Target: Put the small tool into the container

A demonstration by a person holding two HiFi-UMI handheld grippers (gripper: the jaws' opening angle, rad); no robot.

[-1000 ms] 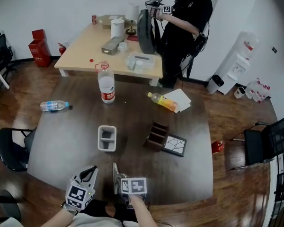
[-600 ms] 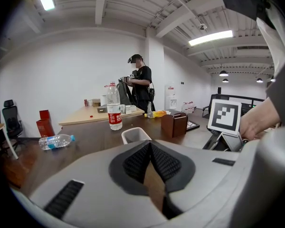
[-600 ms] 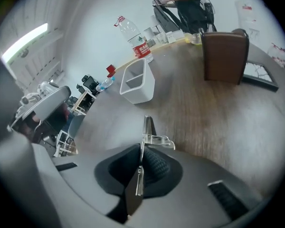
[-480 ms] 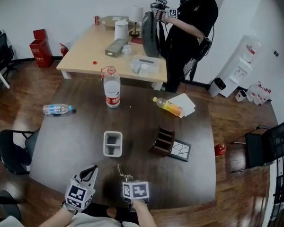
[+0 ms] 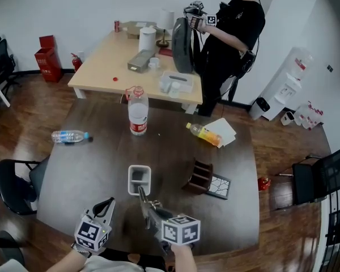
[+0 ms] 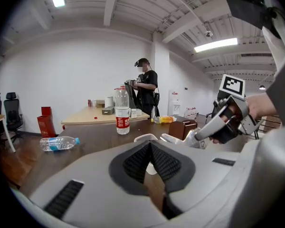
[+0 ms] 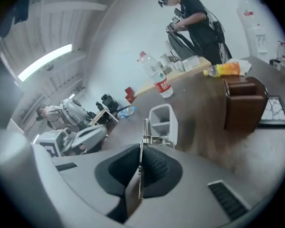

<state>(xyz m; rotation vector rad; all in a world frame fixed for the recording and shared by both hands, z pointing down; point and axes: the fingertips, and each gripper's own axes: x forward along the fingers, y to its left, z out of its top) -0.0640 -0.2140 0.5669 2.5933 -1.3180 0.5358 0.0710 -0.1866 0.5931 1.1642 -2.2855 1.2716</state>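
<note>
The white two-compartment container [image 5: 139, 180] [image 7: 164, 120] stands on the dark table [image 5: 90, 169]. My right gripper [image 5: 149, 207] [image 7: 140, 167] is shut on a thin metal tool [image 5: 141, 195] [image 7: 143, 139], which sticks out forward from between the pads. The tool's tip hangs just short of the container's near end, slightly above the table. My left gripper [image 5: 109, 202] [image 6: 150, 145] hovers to the left of it near the table's front edge, its fingertips together with nothing between them.
An upright water bottle [image 5: 138, 111], a lying bottle [image 5: 71, 136] and an orange drink bottle [image 5: 204, 134] are farther back. A brown holder [image 5: 199, 176] and a patterned coaster [image 5: 221, 186] sit right of the container. A person [image 5: 232, 33] stands by the far wooden table [image 5: 107, 55].
My right gripper has moved forward and up toward the container with the tool in it. The left gripper has stayed where it was.
</note>
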